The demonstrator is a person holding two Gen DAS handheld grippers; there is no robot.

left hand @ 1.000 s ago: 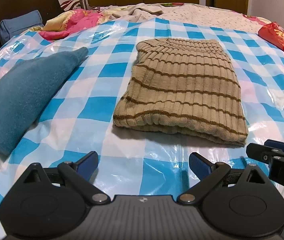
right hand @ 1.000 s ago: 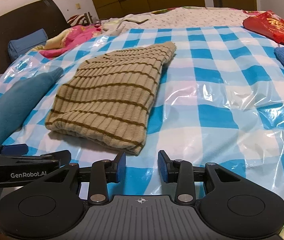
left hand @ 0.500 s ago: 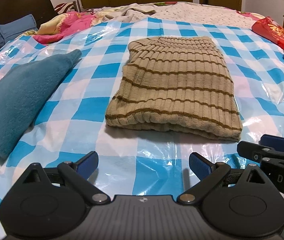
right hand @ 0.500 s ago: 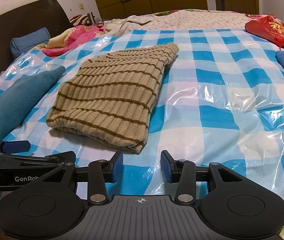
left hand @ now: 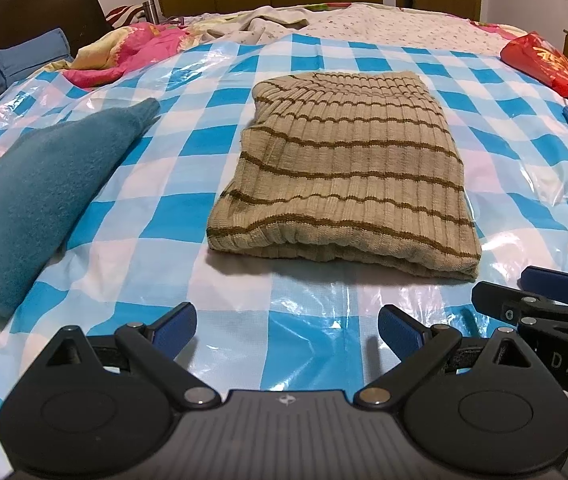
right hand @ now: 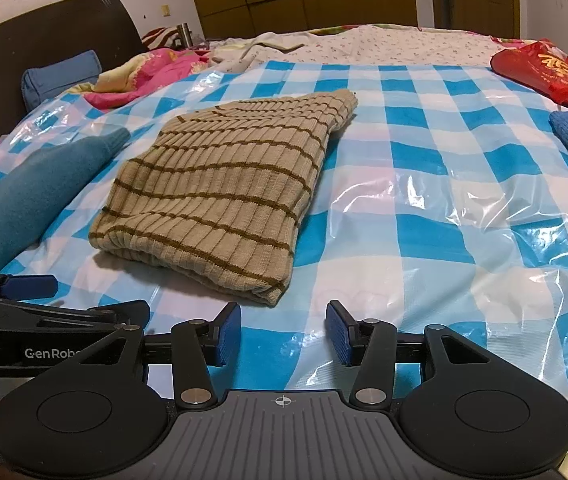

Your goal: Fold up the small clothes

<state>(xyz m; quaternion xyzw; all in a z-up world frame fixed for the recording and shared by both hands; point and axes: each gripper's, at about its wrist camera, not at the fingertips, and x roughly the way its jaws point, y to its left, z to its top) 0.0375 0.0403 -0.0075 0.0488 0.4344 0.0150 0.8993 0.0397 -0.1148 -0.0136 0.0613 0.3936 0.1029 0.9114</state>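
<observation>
With the striped ribbed sweater lying folded on the bed ahead of both grippers, this fold looks complete: your left hand-held gripper is released and empty, your right hand-held gripper is opening on nothing, so next reach for an unfolded garment.

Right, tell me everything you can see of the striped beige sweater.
The striped beige sweater is a ribbed knit with thin brown stripes, folded into a thick, roughly rectangular bundle with its rounded fold edge nearest the cameras. It lies flat on the blue-and-white checked plastic sheet covering the bed. Nothing else touches it; a teal garment lies apart beside it.
</observation>
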